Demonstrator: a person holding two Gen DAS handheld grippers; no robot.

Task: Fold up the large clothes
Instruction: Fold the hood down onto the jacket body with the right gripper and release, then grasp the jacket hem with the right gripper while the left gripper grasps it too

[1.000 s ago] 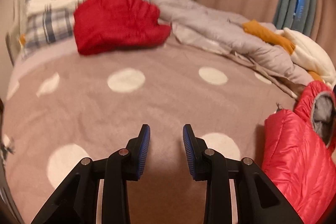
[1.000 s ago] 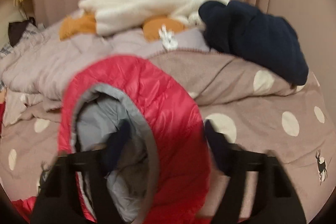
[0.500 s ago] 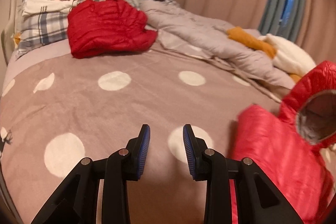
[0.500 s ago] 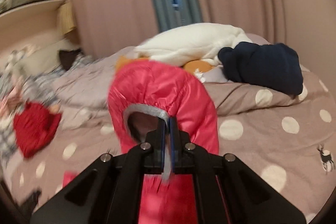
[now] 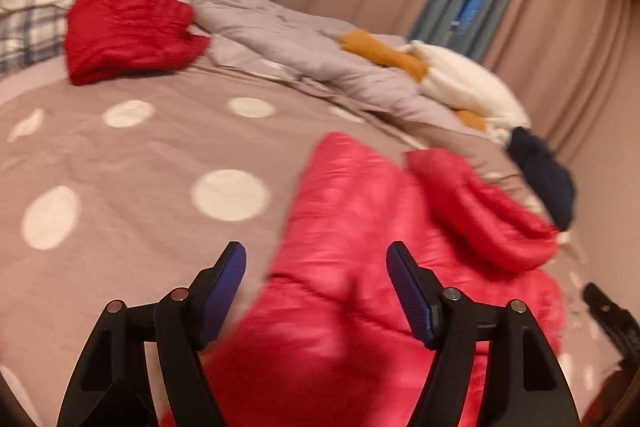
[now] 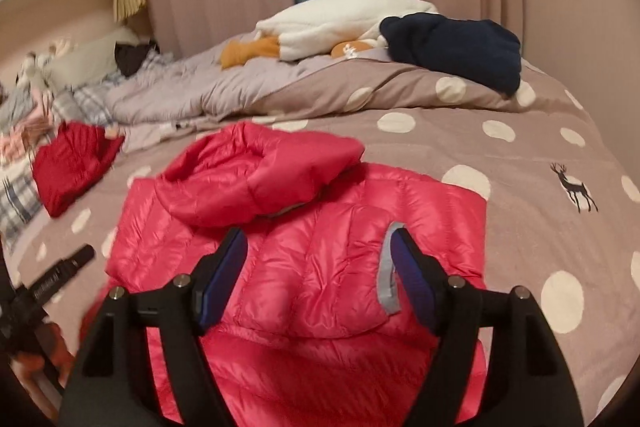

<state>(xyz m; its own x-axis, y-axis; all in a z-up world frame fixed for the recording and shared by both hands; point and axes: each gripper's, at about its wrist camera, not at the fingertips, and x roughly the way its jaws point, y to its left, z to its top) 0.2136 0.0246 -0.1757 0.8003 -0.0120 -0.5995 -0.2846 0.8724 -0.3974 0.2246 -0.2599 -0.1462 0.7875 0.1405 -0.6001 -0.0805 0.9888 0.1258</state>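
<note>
Both my grippers are released, jaws spread wide, nothing between the pads. The right gripper (image 6: 318, 279) hangs over the upper back of the pink jacket (image 6: 320, 267); a grey loop (image 6: 387, 273) lies just beside its right pad, but I judge it is not gripped. The left gripper (image 5: 316, 291) hangs over the jacket's (image 5: 360, 267) left edge, with bare bedspread (image 5: 140, 187) under its left pad and pink fabric under its right.

The jacket lies flat on the spotted bedspread (image 6: 520, 155), directly below and ahead of both sets of jaws. Its long axis runs away from me: the body nearest the jaws, the hood (image 6: 260, 179) at the far end, flopped onto the shoulders. In the right view the body spreads about evenly to either side of the jaws. The sleeves cannot be made out in either view.

The governing relation: each gripper is nearer its own side of the garment. The left edge is within easy reach of the left gripper; the right edge sits out beyond the right pad. I judge the next move is a side grasp to fold across the long axis line, left first.

Further out: a folded red garment (image 5: 128, 27) up-left near the pillows, a grey duvet (image 5: 300, 39) bunched along the far side, then white (image 6: 340, 19) and navy (image 6: 456, 47) clothes by the curtain.
</note>
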